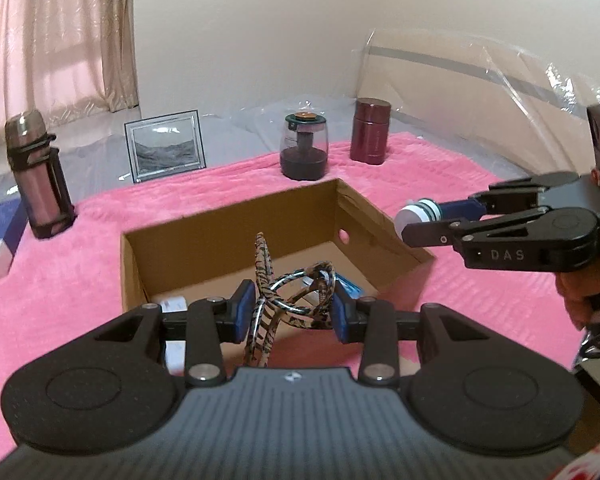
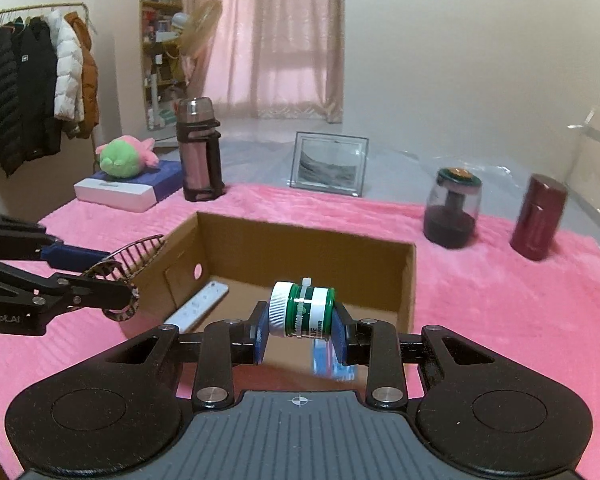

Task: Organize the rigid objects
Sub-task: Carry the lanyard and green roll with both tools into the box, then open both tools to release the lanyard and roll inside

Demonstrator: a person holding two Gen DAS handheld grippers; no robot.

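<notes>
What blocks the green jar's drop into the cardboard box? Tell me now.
Nothing visible. The right tongs hold the green jar over the open cardboard box; the white remote lies left on the floor.

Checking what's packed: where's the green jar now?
In the right wrist view, the green jar lies sideways, clamped in the right gripper above the cardboard box's near edge.

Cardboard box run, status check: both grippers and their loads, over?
Left gripper shut on striped ring tangle. Right gripper shut on green jar. Both above cardboard box; nothing blocking.
</notes>
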